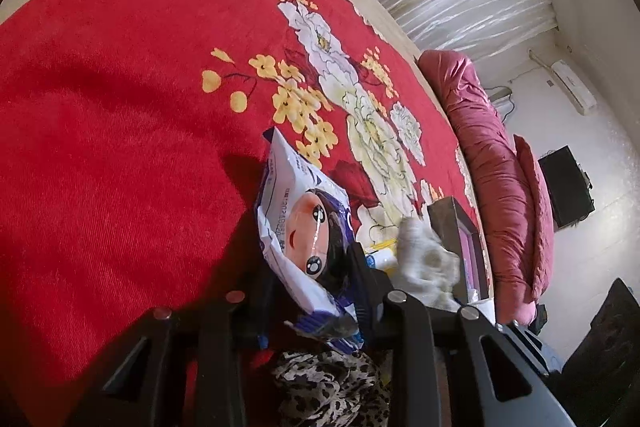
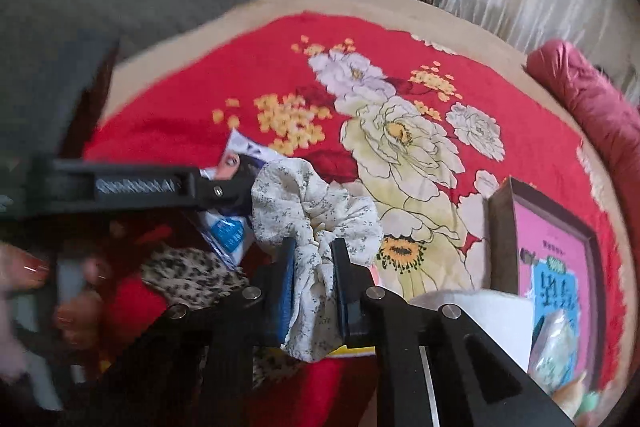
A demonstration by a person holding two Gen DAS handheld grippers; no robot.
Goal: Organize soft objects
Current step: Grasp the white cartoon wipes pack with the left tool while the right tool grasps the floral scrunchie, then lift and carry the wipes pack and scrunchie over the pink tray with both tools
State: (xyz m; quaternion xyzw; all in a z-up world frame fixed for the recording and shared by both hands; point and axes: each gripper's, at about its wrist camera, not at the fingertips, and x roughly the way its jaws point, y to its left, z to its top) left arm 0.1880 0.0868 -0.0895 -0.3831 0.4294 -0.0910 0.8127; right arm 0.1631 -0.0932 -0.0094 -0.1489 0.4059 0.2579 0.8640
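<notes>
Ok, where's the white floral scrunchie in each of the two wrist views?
Left wrist view: the white floral scrunchie sits low and right of centre, beside the cartoon-face packet that the left gripper clamps.
Right wrist view: the scrunchie is at lower centre, pinched in the right gripper.
Shared landmark: the big cream peony on the red blanket, just beyond the scrunchie in both.

Black linkage arms; silver rivets; blue-padded jaws

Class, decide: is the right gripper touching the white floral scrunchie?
Touching. The right wrist view shows the right gripper shut on the scrunchie, cloth pinched between both jaws.
</notes>
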